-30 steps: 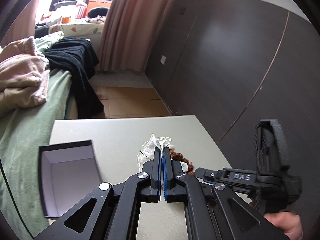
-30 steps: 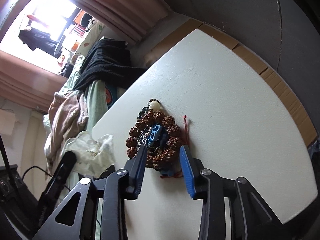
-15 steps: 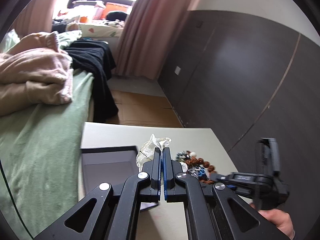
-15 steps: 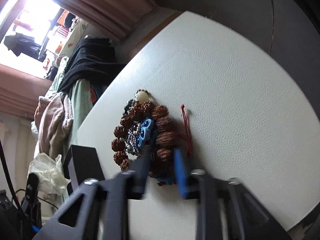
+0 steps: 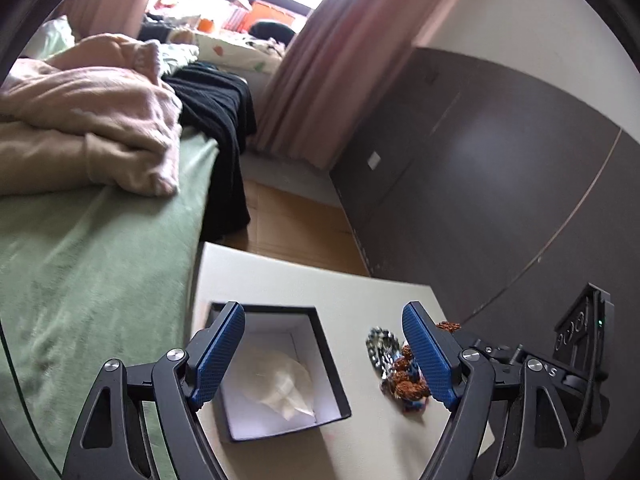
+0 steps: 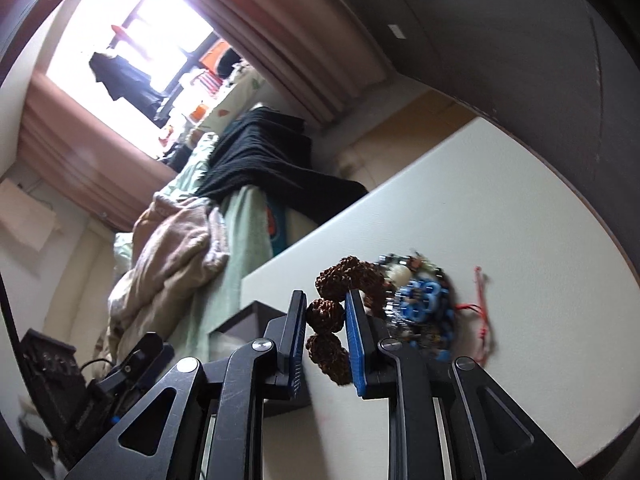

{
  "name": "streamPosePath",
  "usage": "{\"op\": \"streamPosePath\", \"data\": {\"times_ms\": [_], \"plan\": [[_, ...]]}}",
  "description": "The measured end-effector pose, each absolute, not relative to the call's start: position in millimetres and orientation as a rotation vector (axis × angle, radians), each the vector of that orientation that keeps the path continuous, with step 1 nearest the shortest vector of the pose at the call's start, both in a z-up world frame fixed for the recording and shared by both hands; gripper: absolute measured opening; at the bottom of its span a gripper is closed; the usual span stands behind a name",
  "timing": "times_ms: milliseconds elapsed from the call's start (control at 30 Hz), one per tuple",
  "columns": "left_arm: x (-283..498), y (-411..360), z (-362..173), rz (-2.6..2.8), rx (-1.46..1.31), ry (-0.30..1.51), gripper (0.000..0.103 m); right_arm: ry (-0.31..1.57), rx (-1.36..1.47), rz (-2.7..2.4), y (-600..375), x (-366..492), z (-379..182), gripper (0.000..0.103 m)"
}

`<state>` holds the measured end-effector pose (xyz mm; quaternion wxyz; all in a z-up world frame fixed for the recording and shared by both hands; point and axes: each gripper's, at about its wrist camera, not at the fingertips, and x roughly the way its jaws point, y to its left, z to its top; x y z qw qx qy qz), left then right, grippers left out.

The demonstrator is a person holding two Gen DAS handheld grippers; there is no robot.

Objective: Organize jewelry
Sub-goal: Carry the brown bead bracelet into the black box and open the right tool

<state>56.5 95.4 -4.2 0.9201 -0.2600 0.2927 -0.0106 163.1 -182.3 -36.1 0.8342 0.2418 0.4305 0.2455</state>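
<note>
- Bench (image 5: 288, 280): pale, bare-topped surface beside a bed with a green cover (image 5: 80, 248); it carries the box and the jewelry.
- Box (image 5: 326, 364): black, open-topped, white inside, lying on the bench directly under the left gripper. A crumpled clear bag (image 5: 286, 384) lies inside it.
- Left gripper (image 5: 324, 354): jaws wide apart and empty, hovering above the box with the bag below and between them.
- Jewelry pile (image 6: 420, 300): on the bench to the right of the box, well clear of its wall. Contents: a silvery chain, blue beads, a pale bead and a thin red cord (image 6: 482, 304) trailing off the far side.
- Bead bracelet (image 6: 328, 314): large, rough brown beads; one run of it passes between the right jaws, the rest curves back into the pile. Whether it has left the bench cannot be told.
- Right gripper (image 6: 326, 316): jaws drawn in and clamped on a brown bead of the bracelet, the strand running roughly lengthwise along the fingers.
- Key relation: the box lies to the left of the right gripper, its dark corner (image 6: 256, 312) showing just beyond the left finger. The right hand has the bracelet and is the nearer one to carry it leftward over the box wall.
- Judgement: the other pieces may snag on the strand and drag along.
</note>
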Motion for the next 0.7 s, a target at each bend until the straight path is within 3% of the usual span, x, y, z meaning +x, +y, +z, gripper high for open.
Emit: {"op": "streamPosePath", "data": {"times_ms": [300, 533, 700], "plan": [[44.1, 133.5, -2.5, 0.074, -0.572, 0.571, 0.082, 0.835, 0.455, 0.718, -125.8, 148.6, 4.8, 0.021], [37.0, 153.0, 0.3, 0.127, -0.615, 0.543, 0.082, 0.926, 0.406, 0.862, -84.5, 147.8, 6.6, 0.021], [43.2, 141.8, 2.7, 0.12, -0.611, 0.546, 0.082, 1.008, 0.366, 0.771, -94.4, 171.4, 4.0, 0.027]]}}
